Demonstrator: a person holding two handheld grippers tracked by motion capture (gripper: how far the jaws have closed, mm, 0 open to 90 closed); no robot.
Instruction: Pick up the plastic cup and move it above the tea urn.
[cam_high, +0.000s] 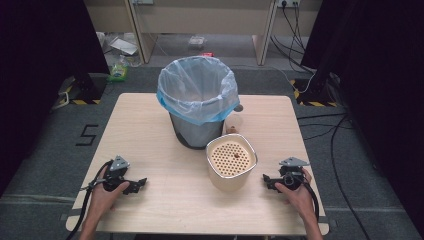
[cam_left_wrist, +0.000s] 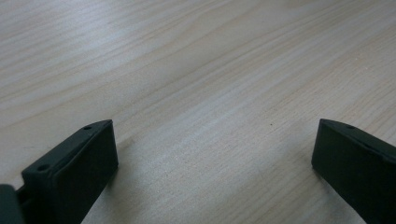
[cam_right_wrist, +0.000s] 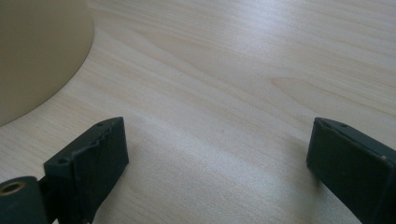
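Plainly, both tongs, left (cam_high: 134, 186) and right (cam_high: 270, 181), rest released beside the perforated-lid canister (cam_high: 231, 161) (no readable label).

Behind the bin (cam_high: 197, 100) a small brown thing (cam_high: 238, 107) pokes out at its right side, mostly hidden, and I can't tell what it is. Another pale, see-through thing (cam_high: 233, 123) stands between the bin and the beige container (cam_high: 231, 161), partly covered by both; it is too faint to name. The bin's foot is hidden behind the container on the right. On the floor beyond the bench (cam_high: 150, 150), the clutter (cam_high: 120, 60) is too small to make out. In the right gripper view the beige container (cam_right_wrist: 37, 51) is cut off by the top and left edges. Both the person's forearms run off the bottom of the high view.
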